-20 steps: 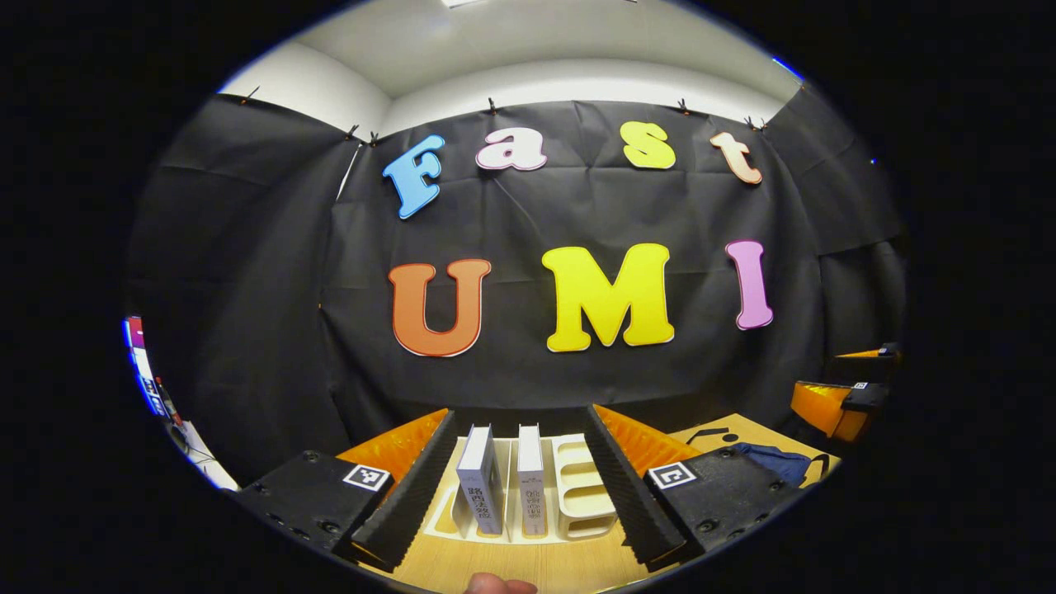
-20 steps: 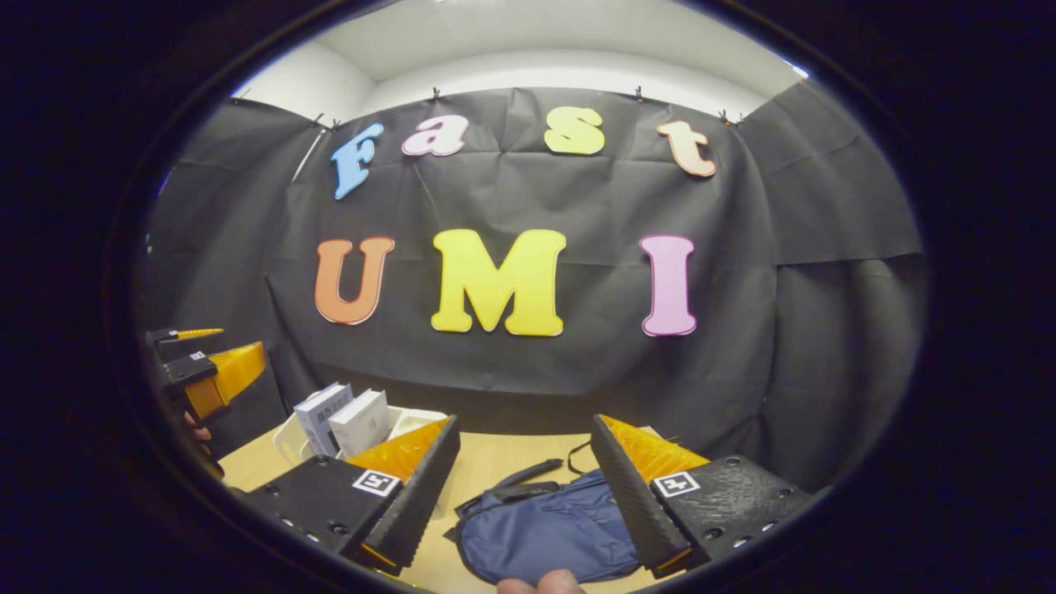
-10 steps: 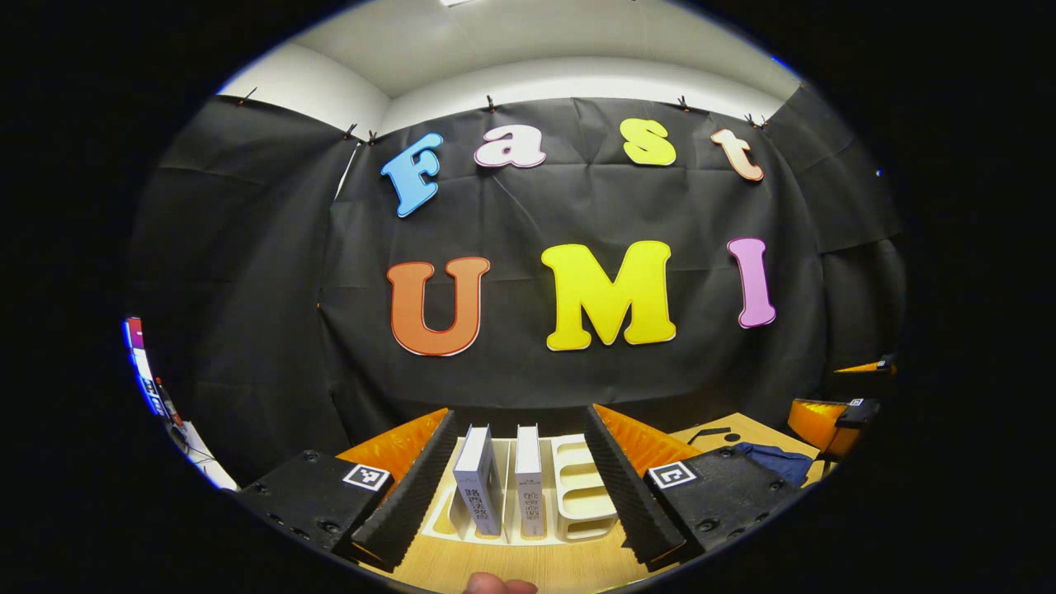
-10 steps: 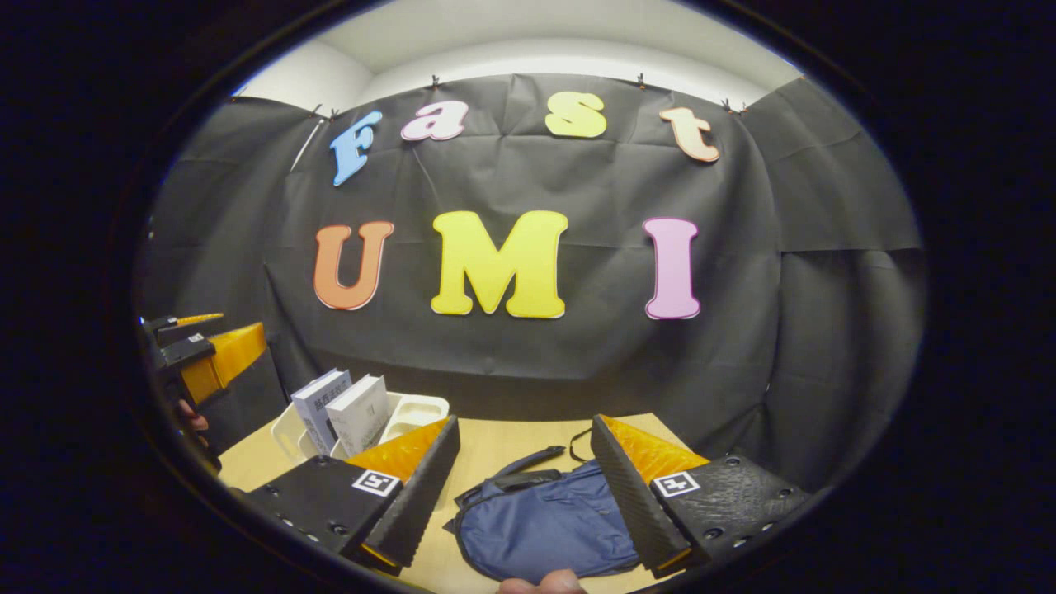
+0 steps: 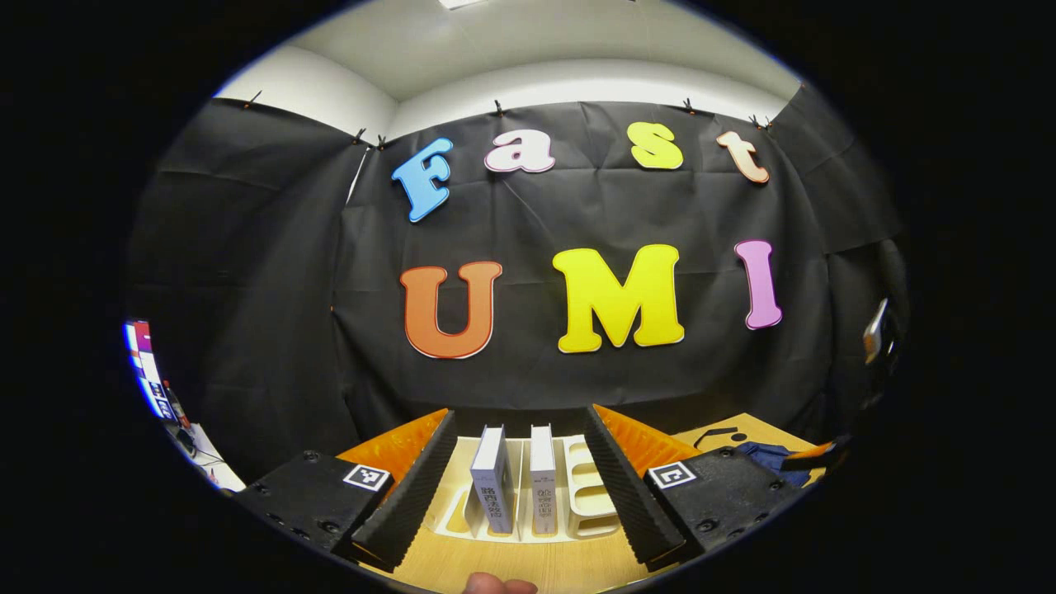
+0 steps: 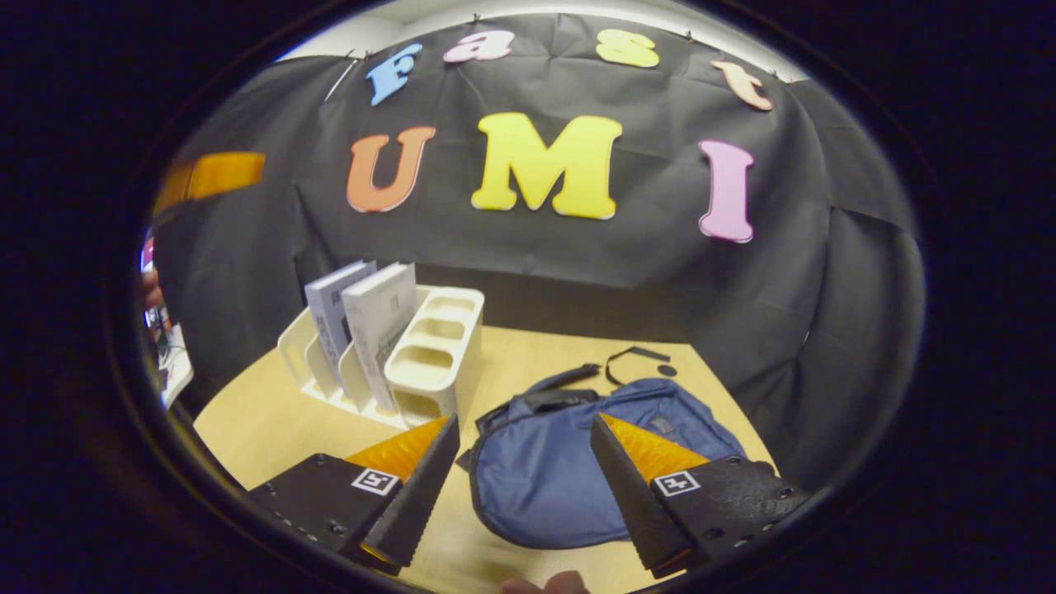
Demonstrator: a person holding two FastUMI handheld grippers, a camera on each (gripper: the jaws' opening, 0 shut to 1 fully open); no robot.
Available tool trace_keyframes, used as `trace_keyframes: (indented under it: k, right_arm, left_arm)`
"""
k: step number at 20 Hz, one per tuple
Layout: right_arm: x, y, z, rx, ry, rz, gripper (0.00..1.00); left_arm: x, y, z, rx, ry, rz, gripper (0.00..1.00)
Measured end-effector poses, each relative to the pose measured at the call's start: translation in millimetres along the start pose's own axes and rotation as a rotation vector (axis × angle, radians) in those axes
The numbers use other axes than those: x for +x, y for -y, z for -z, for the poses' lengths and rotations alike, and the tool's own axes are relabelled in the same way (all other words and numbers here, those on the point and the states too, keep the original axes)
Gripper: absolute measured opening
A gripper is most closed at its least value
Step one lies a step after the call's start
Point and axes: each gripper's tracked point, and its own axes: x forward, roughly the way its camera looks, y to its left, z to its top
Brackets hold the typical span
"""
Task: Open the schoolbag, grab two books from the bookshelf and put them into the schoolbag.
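Left gripper point(image 5: 518, 503) fingers spread wide, framing two upright books point(image 5: 492, 480) in a cream slotted plastic bookshelf point(image 5: 587, 495). Right gripper point(image 6: 523, 483) fingers wide over the soft blue fabric schoolbag point(image 6: 536, 478), flat on the wooden worktop point(image 6: 264, 417), nothing gripped.

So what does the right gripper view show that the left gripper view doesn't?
Right gripper view: the whole dark blue fabric schoolbag lying flat, with its black strap trailing behind. Left gripper view: the spines of the two pale upright books head-on, and just a corner of that bag. Shared: the white plastic bookshelf, both books and the light wooden table.
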Motion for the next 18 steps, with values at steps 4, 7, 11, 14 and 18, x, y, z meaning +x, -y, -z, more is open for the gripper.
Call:
trace_keyframes:
  k: [4, 7, 11, 14, 18]
  right_arm:
    - [32, -23, 56, -0.023, -0.139, -0.035, 0.96]
    - [55, -30, 85, -0.028, -0.216, -0.028, 0.94]
    - [81, -36, 121, -0.051, -0.314, -0.002, 0.96]
    - [94, -32, 137, -0.067, -0.348, 0.047, 0.96]
    - [104, -25, 151, -0.073, -0.379, 0.086, 0.99]
  left_arm:
    - [-14, -14, -2, 0.022, 0.004, -0.03, 0.97]
    - [-26, -22, 1, 0.031, -0.008, -0.048, 0.97]
    - [-35, -29, 2, 0.052, -0.018, -0.057, 0.97]
    - [-40, -36, 4, 0.058, -0.024, -0.07, 0.97]
    - [-44, -45, 9, 0.062, -0.038, -0.094, 0.97]
